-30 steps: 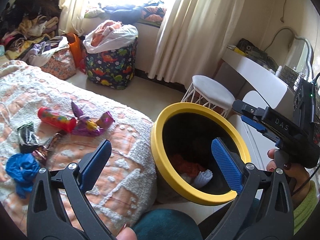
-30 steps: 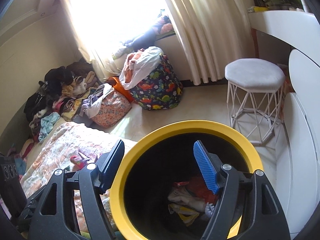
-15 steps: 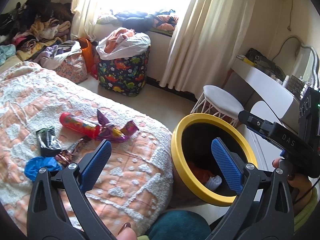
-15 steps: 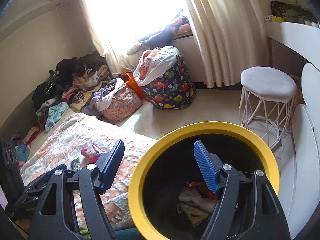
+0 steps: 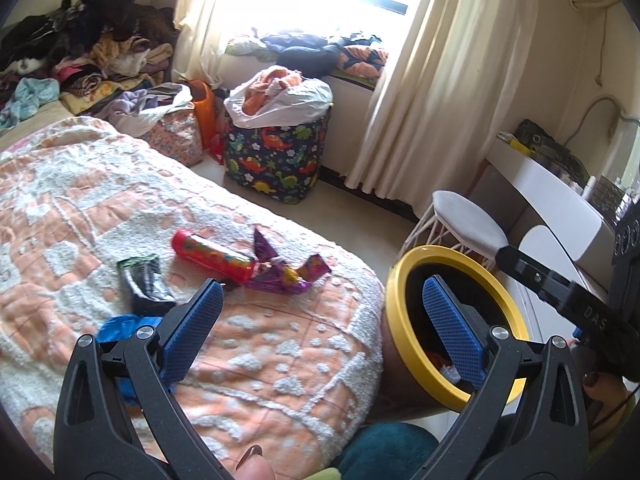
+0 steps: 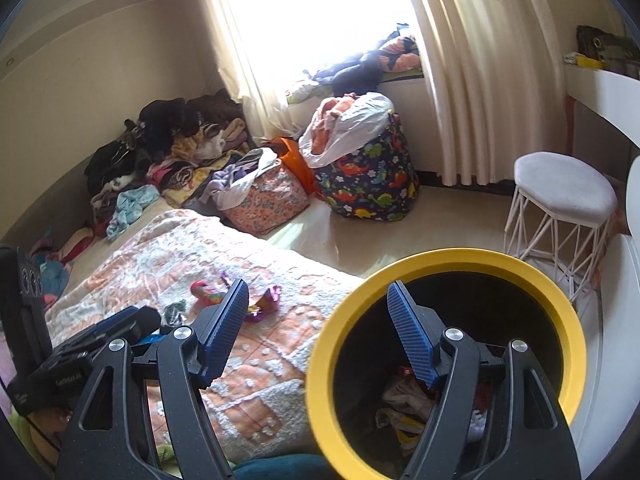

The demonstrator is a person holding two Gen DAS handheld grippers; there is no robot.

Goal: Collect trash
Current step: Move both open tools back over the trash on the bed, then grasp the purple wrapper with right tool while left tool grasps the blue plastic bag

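Observation:
A black bin with a yellow rim (image 5: pixel 404 344) (image 6: pixel 440 258) stands beside the bed and holds crumpled wrappers (image 6: pixel 404 404). On the orange-and-white bedspread (image 5: pixel 280 360) lie a red tube (image 5: pixel 212 256), a purple wrapper (image 5: pixel 280 276), a dark green packet (image 5: pixel 142 284) and a blue crumpled piece (image 5: pixel 120 328). My left gripper (image 5: pixel 320 332) is open and empty above the bed's edge, near the trash. My right gripper (image 6: pixel 316 332) is open and empty, its right finger over the bin's mouth. The right gripper also shows in the left wrist view (image 5: pixel 560 292).
A dinosaur-print bag (image 5: pixel 276 160) stuffed with clothes and a floral bag (image 5: pixel 176 140) stand on the floor by the curtains. A white stool (image 6: pixel 560 204) and a white desk (image 5: pixel 552 196) are at the right. Clothes are piled (image 6: pixel 168 152) at the far left.
Both views have swung left, from the bin toward the bed. The trash on the bedspread now lies nearer the middle of the left view. Both grippers stay open.

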